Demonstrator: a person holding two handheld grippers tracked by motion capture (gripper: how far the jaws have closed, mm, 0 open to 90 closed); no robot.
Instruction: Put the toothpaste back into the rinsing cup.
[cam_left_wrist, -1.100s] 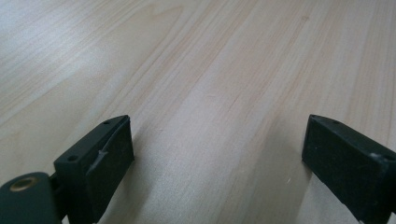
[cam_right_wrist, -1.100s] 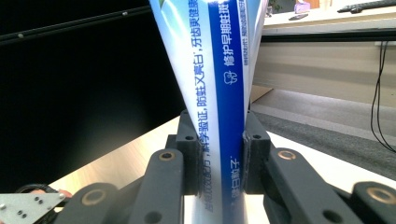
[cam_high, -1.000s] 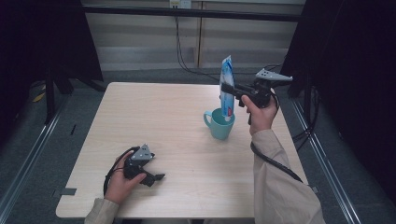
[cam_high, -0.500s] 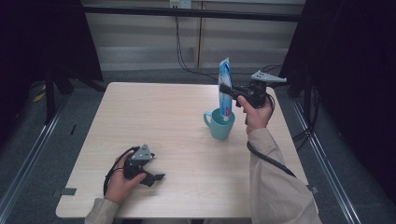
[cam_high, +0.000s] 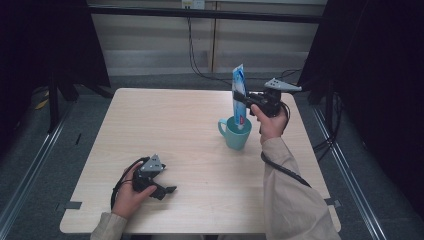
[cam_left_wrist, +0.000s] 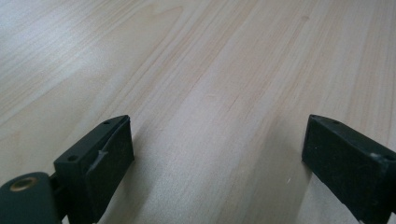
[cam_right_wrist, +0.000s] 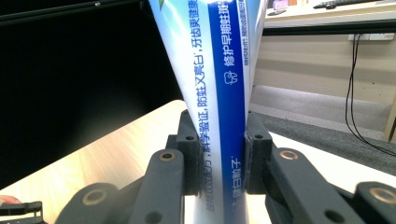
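Toothpaste tube (cam_high: 239, 97) stands upright, its long axis vertical, lower end inside the teal cup (cam_high: 236, 134); the right gripper (cam_high: 250, 98) clamps its middle from the side. Left gripper (cam_high: 162, 189) rests well apart, jaws wide.

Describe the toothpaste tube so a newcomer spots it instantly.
On the wooden table, find the teal mug near the right edge. The toothpaste tube stands upright in it, clamped by the right gripper: a flat blue-and-white tube, the tallest thing there.
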